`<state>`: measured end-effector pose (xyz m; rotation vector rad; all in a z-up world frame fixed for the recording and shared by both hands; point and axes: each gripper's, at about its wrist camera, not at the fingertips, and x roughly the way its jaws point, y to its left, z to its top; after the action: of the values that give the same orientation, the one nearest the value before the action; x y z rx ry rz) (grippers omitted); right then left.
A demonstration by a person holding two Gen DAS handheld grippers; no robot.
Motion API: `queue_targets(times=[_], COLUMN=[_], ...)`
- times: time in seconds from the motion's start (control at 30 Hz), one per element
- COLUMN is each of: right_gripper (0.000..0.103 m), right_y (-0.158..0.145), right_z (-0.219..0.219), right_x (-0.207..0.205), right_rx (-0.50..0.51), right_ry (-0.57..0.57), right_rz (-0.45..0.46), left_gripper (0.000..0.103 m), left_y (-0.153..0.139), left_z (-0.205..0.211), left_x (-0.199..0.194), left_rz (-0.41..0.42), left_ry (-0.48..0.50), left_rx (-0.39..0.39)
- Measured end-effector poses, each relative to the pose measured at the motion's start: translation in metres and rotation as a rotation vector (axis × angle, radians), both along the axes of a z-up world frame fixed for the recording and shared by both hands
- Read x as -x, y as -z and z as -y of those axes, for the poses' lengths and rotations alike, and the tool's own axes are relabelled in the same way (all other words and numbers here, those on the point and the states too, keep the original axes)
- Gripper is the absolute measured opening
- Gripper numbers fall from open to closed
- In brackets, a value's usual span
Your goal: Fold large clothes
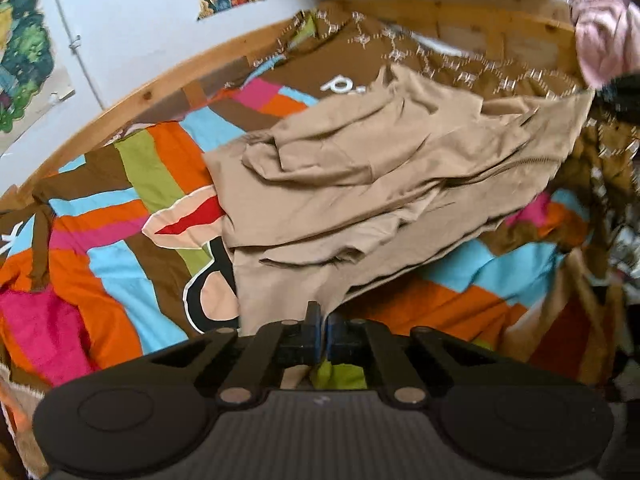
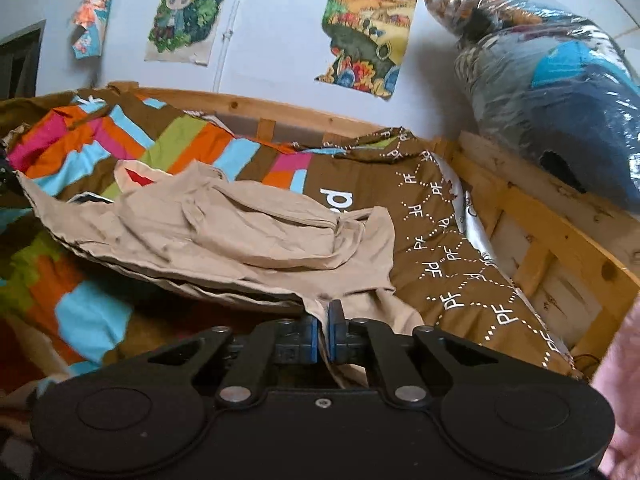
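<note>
Both tongs pinched tight on the tan garment (image 1: 360,184): left gripper (image 1: 323,334) and right gripper (image 2: 323,326) each nip an edge. Soft, light, floppy cloth; judging by the sag, corners are the spots to hold

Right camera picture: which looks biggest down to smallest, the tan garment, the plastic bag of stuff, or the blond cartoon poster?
1. tan garment
2. plastic bag, partly cut off at the frame edge
3. blond cartoon poster

The garment lies nearest the camera, so its lead may be exaggerated.
</note>
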<state>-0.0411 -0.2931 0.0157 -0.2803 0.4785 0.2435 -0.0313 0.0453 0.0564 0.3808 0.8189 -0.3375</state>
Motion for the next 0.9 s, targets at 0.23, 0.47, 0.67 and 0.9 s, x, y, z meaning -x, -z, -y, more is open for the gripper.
queue_targets(times=[0.23,0.47,0.67,0.9], right_gripper=[0.003,0.005,0.011,0.022], right_y=[-0.03,-0.025,-0.016,0.041], right_z=[0.012,0.008,0.001,0.012], right_x=[0.014,-0.069,-0.174,-0.258], right_rx=[-0.021,0.137,0.228,0.139], right_ry=[0.014,-0.082,-0.101,-0.033], right_rz=[-0.004,-0.034,-0.068,-0.228], left_gripper=[0.001,0.002,0.003,0.003], left_y=[-0.039,-0.038,-0.012,0.061], left_z=[-0.011,0.003,0.006,0.003], left_x=[0.018,-0.059,-0.156,-0.246], left_rz=[-0.021,0.023,0.007,-0.132], left_ry=[0.038,-0.019,-0.138,-0.254], left_rx=[0.105,0.029,-0.02,0.018])
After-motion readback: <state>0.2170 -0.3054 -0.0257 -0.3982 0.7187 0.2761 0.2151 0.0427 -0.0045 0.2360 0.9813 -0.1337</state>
